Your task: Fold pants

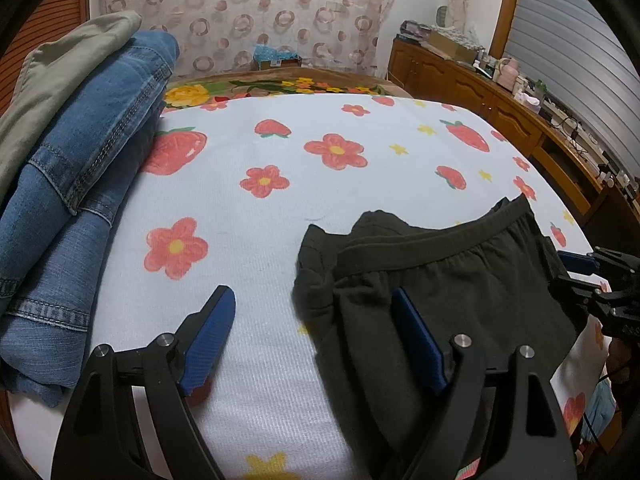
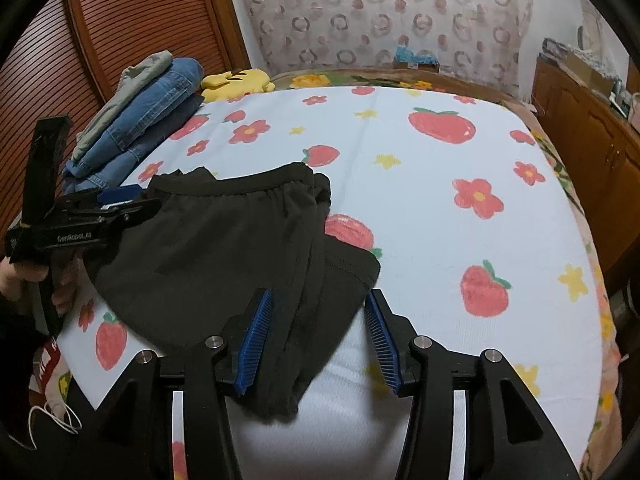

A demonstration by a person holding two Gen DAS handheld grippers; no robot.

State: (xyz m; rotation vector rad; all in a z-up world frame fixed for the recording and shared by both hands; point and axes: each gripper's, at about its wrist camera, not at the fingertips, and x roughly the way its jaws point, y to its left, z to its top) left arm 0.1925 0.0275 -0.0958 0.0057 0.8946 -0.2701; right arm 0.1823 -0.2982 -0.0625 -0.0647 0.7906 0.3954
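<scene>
While the black pants (image 2: pixel 224 248) lie folded on the bed (image 2: pixel 440 208) at six o'clock, both grippers, left (image 1: pixel 316 332) and right (image 2: pixel 316 332), hover with jaws apart, seemingly released so the fold settles flat.

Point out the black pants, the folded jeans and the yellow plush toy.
black pants (image 2: pixel 224 240), right wrist view, on the flat front panel below the waistband.
folded jeans (image 1: pixel 92 152), left wrist view, on the stitched seam.
yellow plush toy (image 2: pixel 236 82), right wrist view, on its body.
</scene>
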